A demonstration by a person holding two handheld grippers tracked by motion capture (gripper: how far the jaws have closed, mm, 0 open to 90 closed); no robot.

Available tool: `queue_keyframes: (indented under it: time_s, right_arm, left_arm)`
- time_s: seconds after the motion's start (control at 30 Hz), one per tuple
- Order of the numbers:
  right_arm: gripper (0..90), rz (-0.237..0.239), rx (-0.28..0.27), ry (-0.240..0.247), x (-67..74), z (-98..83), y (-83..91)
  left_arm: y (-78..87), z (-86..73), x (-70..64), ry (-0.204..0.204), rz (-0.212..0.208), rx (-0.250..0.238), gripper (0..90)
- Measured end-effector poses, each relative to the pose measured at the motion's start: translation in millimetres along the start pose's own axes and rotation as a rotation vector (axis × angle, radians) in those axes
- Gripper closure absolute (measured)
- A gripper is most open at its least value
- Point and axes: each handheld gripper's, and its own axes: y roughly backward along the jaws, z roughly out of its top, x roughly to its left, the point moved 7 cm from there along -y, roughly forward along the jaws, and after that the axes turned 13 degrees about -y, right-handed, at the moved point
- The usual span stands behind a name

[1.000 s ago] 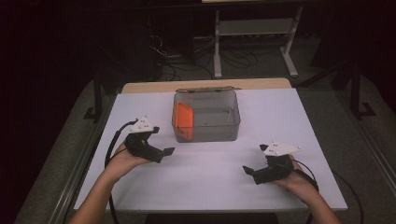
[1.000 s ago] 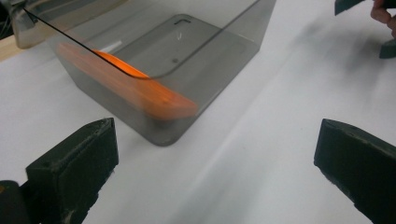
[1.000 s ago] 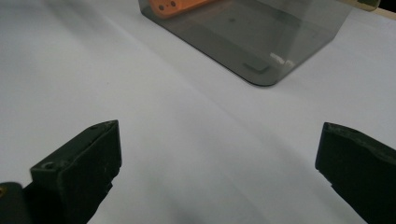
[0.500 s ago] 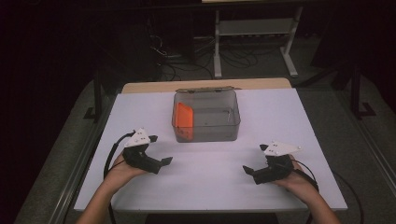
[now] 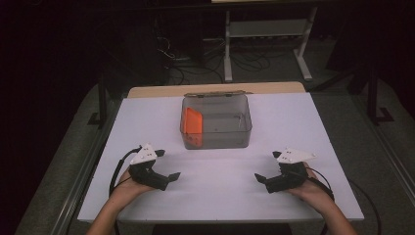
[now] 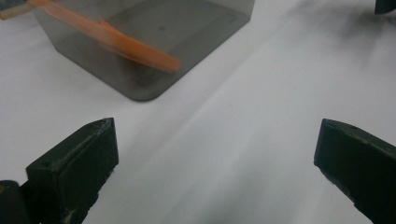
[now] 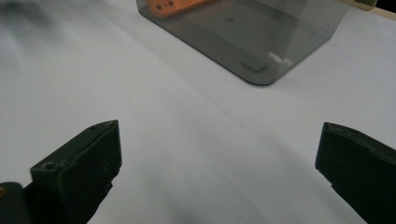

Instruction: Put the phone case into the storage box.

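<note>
A clear grey plastic box (image 5: 217, 122) stands at the middle of the white table (image 5: 220, 196), with a flat orange piece (image 5: 192, 121) leaning against its left inner wall. My left gripper (image 5: 168, 177) rests low at the near left, open and empty, well short of the box. My right gripper (image 5: 261, 178) rests at the near right, also open and empty. In the left gripper view (image 6: 215, 154) the box (image 6: 154, 42) and orange piece (image 6: 116, 39) lie ahead to the upper left. In the right gripper view (image 7: 219, 154) the box (image 7: 252, 37) and the orange piece (image 7: 173, 7) sit at the top.
A wooden strip (image 5: 215, 89) runs along the table's far edge. Beyond it stand a metal shelf frame (image 5: 266, 34) and floor cables (image 5: 191, 63) in a dark room. Bare white tabletop lies between the two grippers and in front of the box.
My left gripper has drawn back from beside the box toward the near left of the table. The right gripper has stayed where it was.
</note>
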Motion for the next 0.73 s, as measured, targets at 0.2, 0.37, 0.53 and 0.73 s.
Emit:
queue_keyframes:
  time_s: [0.2,0.37,0.53,0.73]
  right_arm:
    - [0.1,0.000,0.002,-0.004,-0.4,-0.4,0.1]
    - [0.0,0.000,0.002,-0.005,-0.5,-0.5,0.4]
    - [0.1,0.001,0.003,-0.002,-0.8,-0.8,0.4]
    - [0.1,-0.002,0.002,-0.003,-1.1,-1.2,0.9]
  left_arm:
    - [-1.7,-7.4,-1.5,0.008,-0.002,0.007,0.0]
    - [-2.8,-13.2,-1.9,0.005,0.002,0.024,0.0]
    - [-3.8,-14.4,-2.3,0.006,0.001,0.027,0.0]
    - [-4.1,-14.1,-2.4,0.003,0.001,0.027,0.0]
